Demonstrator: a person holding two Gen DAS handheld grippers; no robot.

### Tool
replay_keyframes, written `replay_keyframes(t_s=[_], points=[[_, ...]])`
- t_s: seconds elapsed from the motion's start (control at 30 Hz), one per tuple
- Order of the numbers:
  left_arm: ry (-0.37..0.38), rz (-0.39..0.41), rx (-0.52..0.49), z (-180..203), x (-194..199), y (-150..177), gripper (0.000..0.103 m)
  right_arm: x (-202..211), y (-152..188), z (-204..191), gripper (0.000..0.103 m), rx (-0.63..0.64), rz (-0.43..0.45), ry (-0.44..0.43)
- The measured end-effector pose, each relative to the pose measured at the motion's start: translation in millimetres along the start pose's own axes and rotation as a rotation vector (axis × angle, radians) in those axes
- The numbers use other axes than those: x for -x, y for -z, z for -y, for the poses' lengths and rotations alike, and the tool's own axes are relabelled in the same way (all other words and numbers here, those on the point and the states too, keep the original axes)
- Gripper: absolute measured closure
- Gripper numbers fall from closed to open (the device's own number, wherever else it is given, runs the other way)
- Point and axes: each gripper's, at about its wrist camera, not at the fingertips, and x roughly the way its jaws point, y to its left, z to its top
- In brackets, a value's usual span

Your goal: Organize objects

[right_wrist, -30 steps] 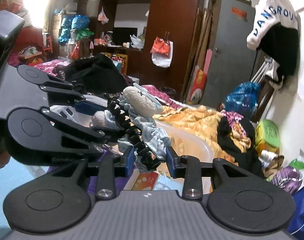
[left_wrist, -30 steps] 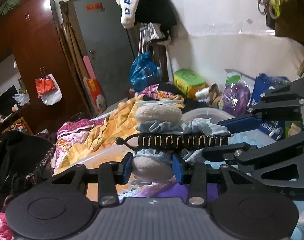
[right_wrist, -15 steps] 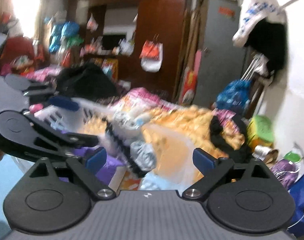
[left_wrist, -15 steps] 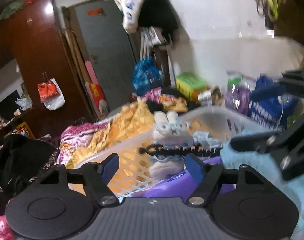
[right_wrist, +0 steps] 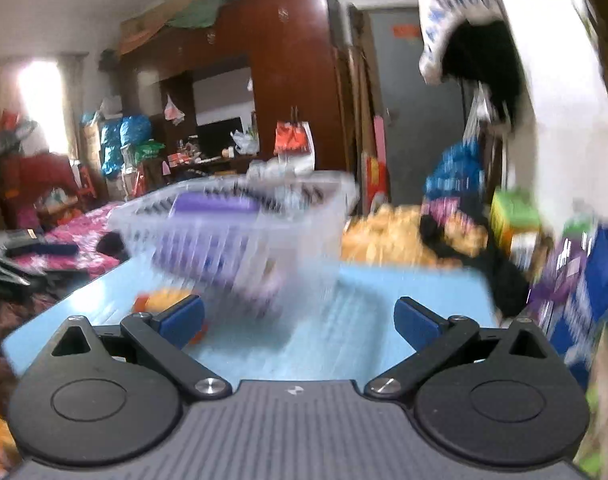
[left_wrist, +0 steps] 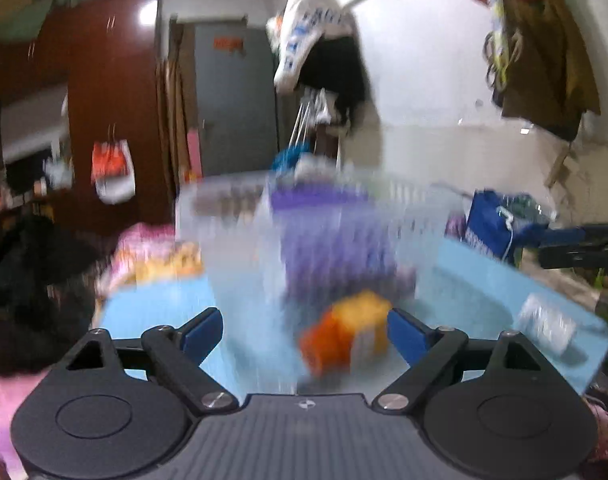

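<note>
Both views are motion-blurred. A clear plastic basket [left_wrist: 231, 216] [right_wrist: 304, 216] stands on a light blue table [left_wrist: 484, 292] [right_wrist: 364, 320], with a purple thing [left_wrist: 336, 248] [right_wrist: 207, 240] inside it. An orange and yellow box [left_wrist: 344, 332] [right_wrist: 163, 300] lies on the table in front of the basket. My left gripper [left_wrist: 304, 334] is open and empty, its fingers either side of the box, short of it. My right gripper [right_wrist: 299, 320] is open and empty, facing the basket's right part. The plush toy and black hair clip are not clearly visible.
A small pale packet [left_wrist: 544, 320] lies at the table's right edge. A cluttered bed with an orange blanket [right_wrist: 384, 236] lies behind the table. A brown wardrobe [right_wrist: 287, 92], grey door [left_wrist: 231, 104] and hanging clothes [left_wrist: 324, 56] stand further back.
Both grippers let go of the plush toy and hair clip, opened wide, and dropped down and back. The basket now stands ahead of me rather than below.
</note>
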Motion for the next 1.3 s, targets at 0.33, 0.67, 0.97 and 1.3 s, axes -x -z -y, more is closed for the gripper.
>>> replay_keyframes(t_s=[0.33,0.67,0.97,1.3], points=[[0.02,-0.08,0.103,-27.6,-19.2,29.9,0.012,-9.3,38.3,-63.2,0.003,0.134,0.006,-0.084],[0.069,-0.136,0.074,-24.7,-29.3,44.3,0.012,-51.7,52.7,-73.9,0.006,0.222,-0.038,0.043],[0.066,-0.198,-0.024,-9.2,-37.7,42.5,0.012,-48.1,69.7,-78.6,0.009,0.273,-0.055,0.051],[0.075,-0.14,-0.02,-9.0,-23.6,46.9,0.062,-42.7,67.2,-75.9,0.069,0.266,-0.067,0.011]])
